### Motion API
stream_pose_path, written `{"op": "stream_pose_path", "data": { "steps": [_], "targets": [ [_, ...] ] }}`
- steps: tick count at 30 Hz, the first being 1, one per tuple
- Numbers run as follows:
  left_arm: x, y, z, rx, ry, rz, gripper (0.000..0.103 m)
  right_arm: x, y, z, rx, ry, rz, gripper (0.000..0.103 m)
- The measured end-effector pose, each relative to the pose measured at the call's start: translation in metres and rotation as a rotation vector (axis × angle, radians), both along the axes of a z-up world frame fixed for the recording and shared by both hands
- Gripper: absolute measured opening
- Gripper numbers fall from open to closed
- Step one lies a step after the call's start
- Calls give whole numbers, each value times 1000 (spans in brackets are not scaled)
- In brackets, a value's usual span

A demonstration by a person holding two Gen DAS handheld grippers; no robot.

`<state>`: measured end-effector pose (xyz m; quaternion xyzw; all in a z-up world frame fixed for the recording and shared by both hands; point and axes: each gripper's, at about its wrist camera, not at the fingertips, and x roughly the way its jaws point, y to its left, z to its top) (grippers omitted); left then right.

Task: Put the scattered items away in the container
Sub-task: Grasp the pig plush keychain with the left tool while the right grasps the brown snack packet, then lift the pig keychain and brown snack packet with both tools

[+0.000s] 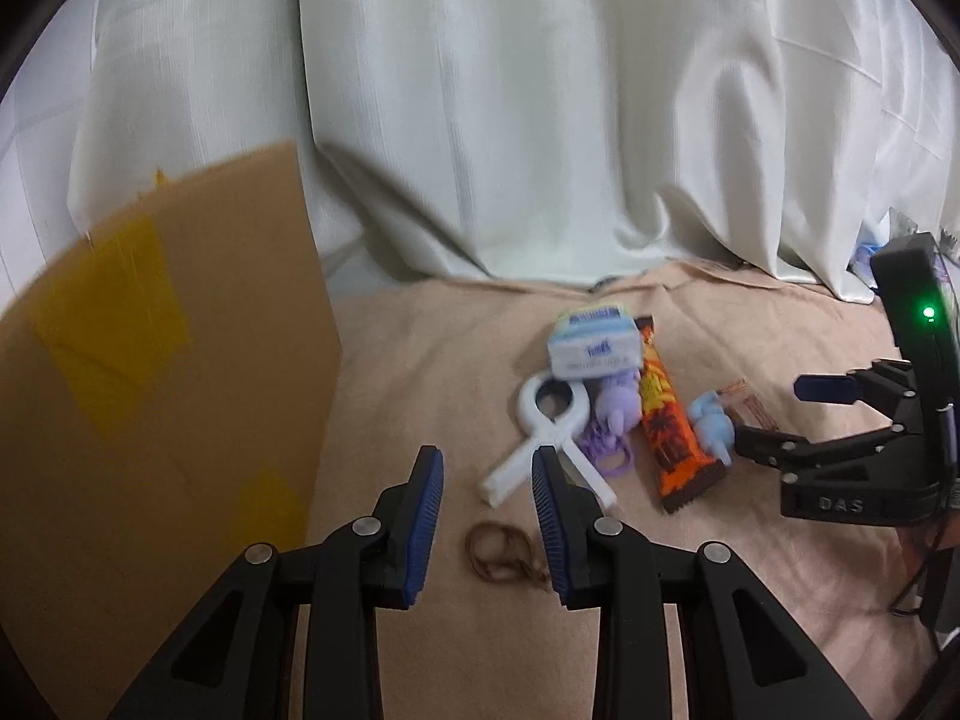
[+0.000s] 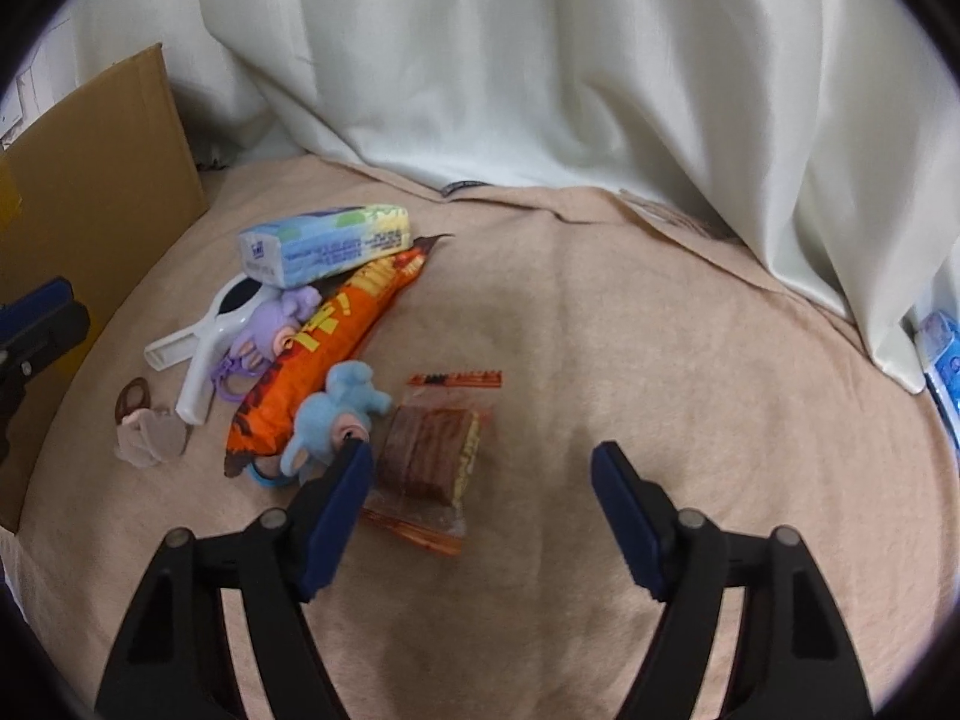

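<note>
Scattered items lie on a beige blanket [image 2: 600, 360]: a tissue pack [image 2: 327, 246], an orange snack bar [image 2: 336, 342], a white clip [image 2: 204, 336], a purple plush keychain [image 2: 276, 324], a blue plush [image 2: 339, 414] and a wrapped brown cake [image 2: 429, 456]. My right gripper [image 2: 483, 456] is open over the cake, its left finger beside the blue plush. The open cardboard box [image 1: 150, 360] stands at the left. My left gripper [image 1: 487, 456] hangs open beside the box with nothing between its pads. A brown hair tie [image 1: 504, 558] lies on the blanket below it. The right gripper [image 1: 786, 414] shows at the right of the left wrist view.
White curtains [image 2: 540, 60] hang along the back of the blanket. A blue packet [image 2: 942, 360] sits at the far right edge. A small beige item [image 2: 147, 435] lies next to the hair tie [image 2: 135, 396]. The box wall [image 2: 90, 192] bounds the left side.
</note>
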<state>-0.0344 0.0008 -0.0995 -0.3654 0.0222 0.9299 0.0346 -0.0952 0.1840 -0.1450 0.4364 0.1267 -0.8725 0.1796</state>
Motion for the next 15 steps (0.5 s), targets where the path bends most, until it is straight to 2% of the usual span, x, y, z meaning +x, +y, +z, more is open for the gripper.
{"op": "stream_pose_path", "data": {
  "steps": [3,6,7,9,10,13,15],
  "targets": [
    [0,5,-5,34,-43,-31,32,-2,-3,-5,18,-15,0,79],
    [3,16,-11,5,-65,-71,32,-3,-4,-6,16,-11,7,77],
    [4,20,-14,-6,-71,-85,32,-4,-4,-7,4,-21,13,73],
    [4,28,-19,-26,-92,-115,32,-5,-1,-6,-17,-24,5,48],
    [5,30,-21,-33,-100,-122,32,-6,0,-5,-10,-16,-4,40],
    [6,32,-24,-29,-111,-111,33,-7,4,-4,-30,-26,-7,40],
    [7,29,-24,-3,-119,-101,51,-7,5,-4,-33,-27,-6,40]
  ]
}}
